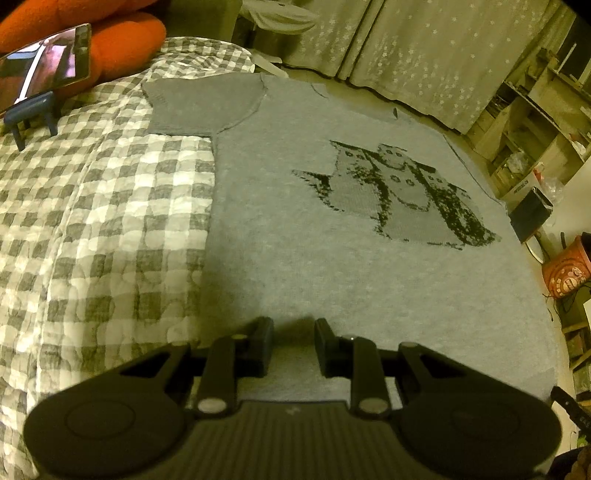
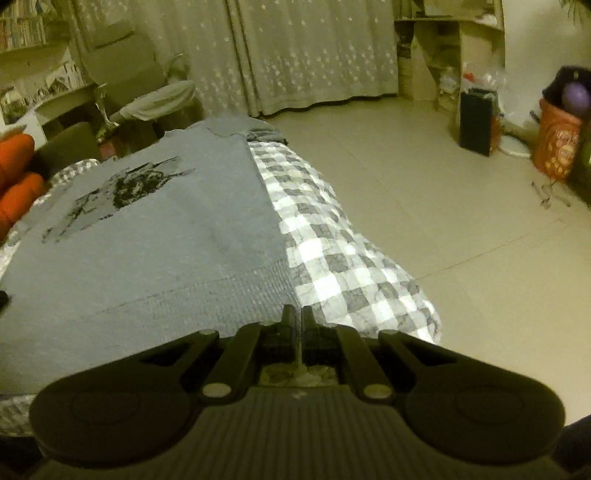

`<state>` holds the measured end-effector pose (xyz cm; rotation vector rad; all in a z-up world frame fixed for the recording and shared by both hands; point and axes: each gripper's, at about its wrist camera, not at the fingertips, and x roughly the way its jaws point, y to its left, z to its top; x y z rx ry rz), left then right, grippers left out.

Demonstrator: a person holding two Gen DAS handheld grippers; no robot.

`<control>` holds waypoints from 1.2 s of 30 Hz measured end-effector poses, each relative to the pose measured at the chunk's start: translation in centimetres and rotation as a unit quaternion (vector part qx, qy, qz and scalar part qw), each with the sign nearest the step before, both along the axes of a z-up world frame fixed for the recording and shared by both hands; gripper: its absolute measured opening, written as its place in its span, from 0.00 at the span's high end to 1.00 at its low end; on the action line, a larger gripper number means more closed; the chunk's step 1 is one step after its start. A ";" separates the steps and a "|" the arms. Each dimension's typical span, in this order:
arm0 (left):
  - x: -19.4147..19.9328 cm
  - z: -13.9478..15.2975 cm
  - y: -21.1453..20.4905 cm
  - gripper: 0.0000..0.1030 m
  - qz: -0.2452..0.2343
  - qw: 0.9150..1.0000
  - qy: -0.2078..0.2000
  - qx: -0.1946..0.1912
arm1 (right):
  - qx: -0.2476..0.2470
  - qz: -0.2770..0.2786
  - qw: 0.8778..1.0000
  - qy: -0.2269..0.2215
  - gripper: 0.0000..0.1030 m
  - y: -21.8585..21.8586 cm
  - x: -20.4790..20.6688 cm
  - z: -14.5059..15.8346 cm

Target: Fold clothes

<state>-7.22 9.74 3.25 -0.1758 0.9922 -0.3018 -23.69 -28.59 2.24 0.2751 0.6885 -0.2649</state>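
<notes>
Right claw [image 2: 295,314] pinched on grey sweater [image 2: 147,251] hem corner, left claw [image 1: 293,332] parted, checked quilt [image 2: 332,251], starred curtains [image 2: 314,55]

I see a dim, yellowish room. Star-patterned curtains [image 2: 314,55] hang to a pale floor [image 2: 424,221]. A bed's checked quilt [image 1: 92,221] fills my left view, with an orange cushion [image 1: 122,40] and a propped phone [image 1: 44,66] at its far side. Shelves [image 1: 535,110] stand right of the curtains, a bookshelf [image 2: 26,29] to the left, an orange bag [image 2: 557,147] on the floor.
</notes>
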 end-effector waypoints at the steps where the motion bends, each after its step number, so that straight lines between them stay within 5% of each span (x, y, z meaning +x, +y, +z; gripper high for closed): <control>1: 0.0 0.0 0.1 0.76 0.002 1.000 0.000 -0.003 | -0.009 0.000 1.000 0.003 0.97 0.3 0.0 0.1; 5: 0.0 0.5 0.4 0.76 0.007 1.000 -0.006 -0.009 | -0.039 0.005 0.999 0.000 0.95 1.5 0.2 0.2; 12: 0.4 1.5 0.8 0.76 0.019 0.999 -0.025 -0.018 | -0.102 -0.019 0.992 -0.067 0.88 3.9 -0.2 2.7; 25: 1.9 1.5 1.8 0.76 0.048 0.998 -0.036 0.016 | -0.092 0.136 0.984 -0.073 0.88 13.3 4.0 2.5; 36: 2.3 0.2 2.0 0.76 0.054 0.998 -0.018 0.035 | -0.102 0.213 0.970 -0.051 0.88 21.2 8.7 1.5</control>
